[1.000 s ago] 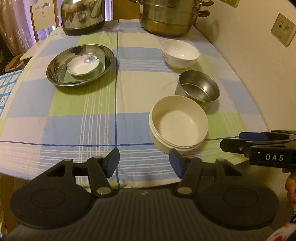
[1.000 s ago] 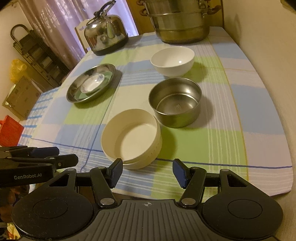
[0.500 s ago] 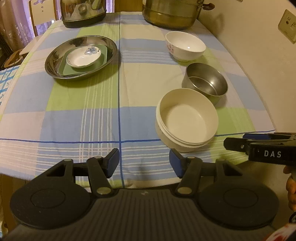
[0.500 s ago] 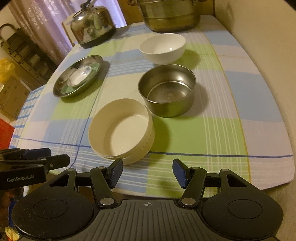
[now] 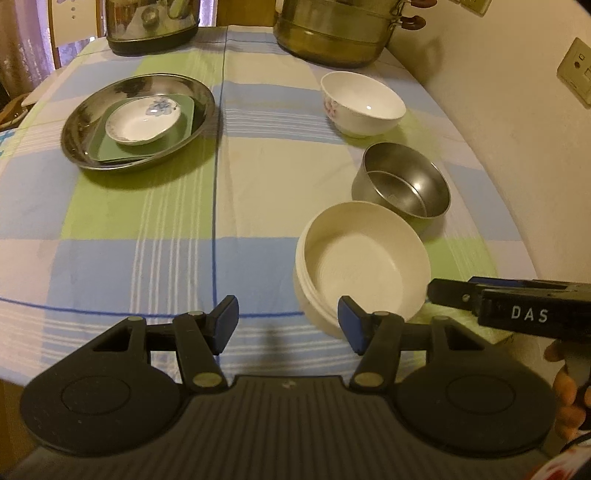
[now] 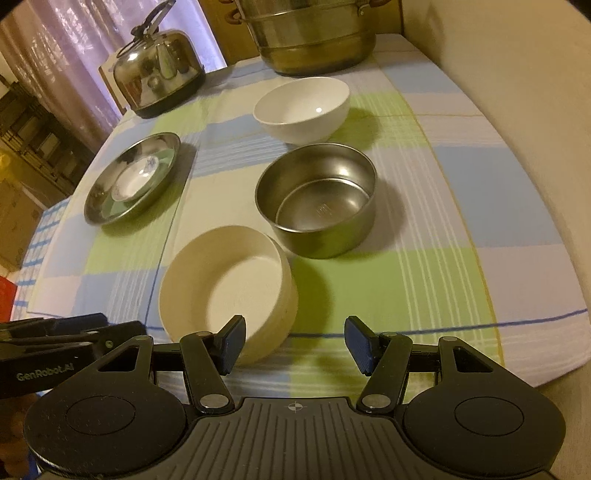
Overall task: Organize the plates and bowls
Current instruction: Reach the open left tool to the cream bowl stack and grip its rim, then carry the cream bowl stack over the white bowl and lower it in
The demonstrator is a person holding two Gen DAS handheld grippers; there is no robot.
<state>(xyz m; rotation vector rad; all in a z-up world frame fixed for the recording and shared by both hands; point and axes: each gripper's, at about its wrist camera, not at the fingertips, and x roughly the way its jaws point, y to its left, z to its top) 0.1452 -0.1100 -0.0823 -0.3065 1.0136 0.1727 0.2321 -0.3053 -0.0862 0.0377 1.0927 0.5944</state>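
Note:
A cream bowl (image 5: 364, 264) (image 6: 225, 284) sits near the table's front edge. Behind it stand a steel bowl (image 5: 402, 181) (image 6: 317, 199) and a white china bowl (image 5: 364, 103) (image 6: 303, 109). At the left a steel plate (image 5: 81, 122) (image 6: 99, 199) holds a green square plate (image 5: 184, 114) and a small white flowered dish (image 5: 142, 120) (image 6: 135, 179). My left gripper (image 5: 288, 325) is open and empty, just left of the cream bowl's near rim. My right gripper (image 6: 295, 345) is open and empty, just in front of the cream bowl, its left fingertip (image 6: 232, 343) overlapping the rim in view.
A steel kettle (image 6: 159, 70) (image 5: 151, 26) and a large steel pot (image 6: 314, 33) (image 5: 332, 33) stand at the back of the checked tablecloth (image 5: 147, 206). A wall (image 5: 517, 129) runs along the right side. The right gripper's side shows in the left view (image 5: 517, 310).
Both grippers have moved forward over the table towards the cream bowl, which now looms larger and closer. Both stay open. No dish has moved.

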